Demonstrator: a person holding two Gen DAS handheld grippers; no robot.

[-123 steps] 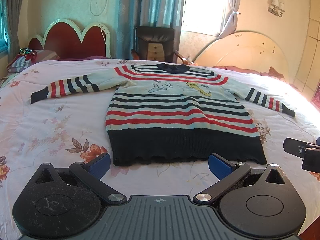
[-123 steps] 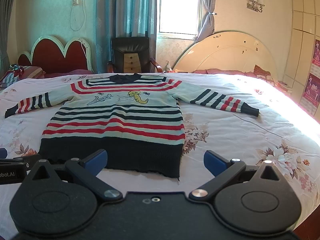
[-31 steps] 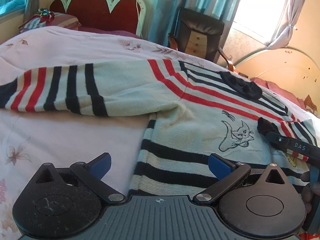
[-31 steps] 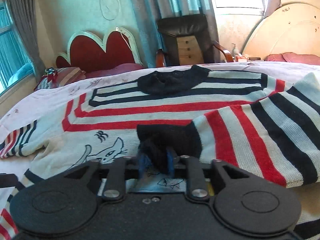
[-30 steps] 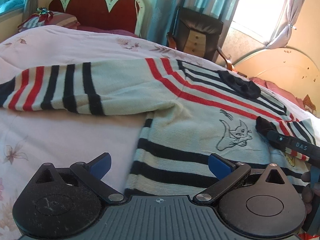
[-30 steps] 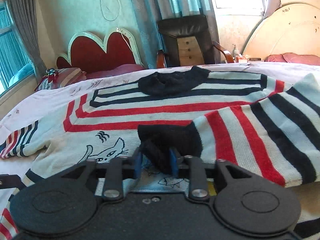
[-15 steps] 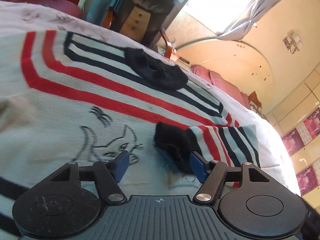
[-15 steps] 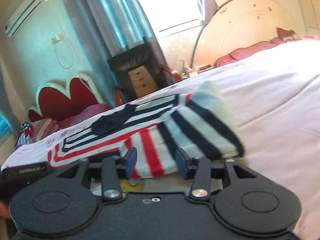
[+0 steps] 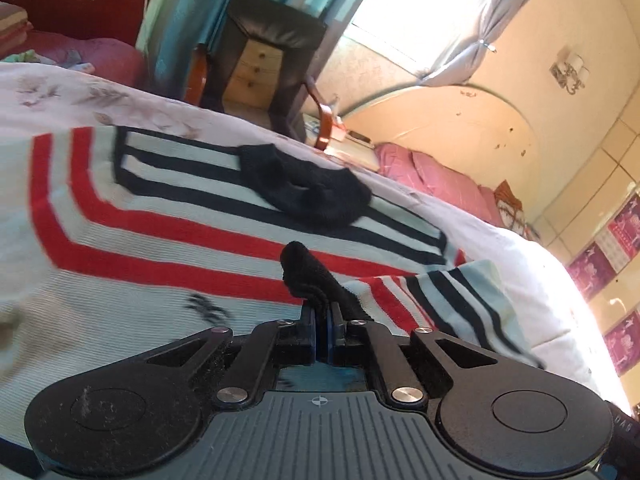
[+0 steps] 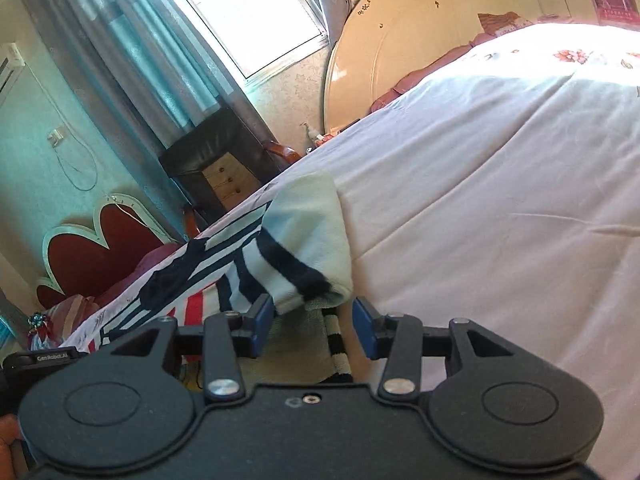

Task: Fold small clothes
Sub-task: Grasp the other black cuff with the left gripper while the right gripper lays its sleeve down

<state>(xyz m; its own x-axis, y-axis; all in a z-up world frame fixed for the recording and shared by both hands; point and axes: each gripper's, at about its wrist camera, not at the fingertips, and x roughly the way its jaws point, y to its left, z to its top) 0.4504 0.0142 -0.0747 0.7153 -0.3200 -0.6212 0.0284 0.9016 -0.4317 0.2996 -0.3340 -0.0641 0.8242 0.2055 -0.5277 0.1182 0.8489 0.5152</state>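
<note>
My left gripper point(image 9: 322, 320) clamps the sleeve cuff point(image 9: 308, 276) to reposition it; my right gripper point(image 10: 313, 322) stands apart, freeing the fold.

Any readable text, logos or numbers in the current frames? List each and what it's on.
"GenRobot.AI": white print on the black body of the left gripper, seen at the left edge of the right wrist view.
Partial white letters on the right gripper at the right edge of the left wrist view: cut off, not readable.
Purple posters on the wall: too small and blurred to read.

Left gripper point(image 9: 322, 334) fingers pinched together; right gripper point(image 10: 313, 326) seemingly apart (partly).
</note>
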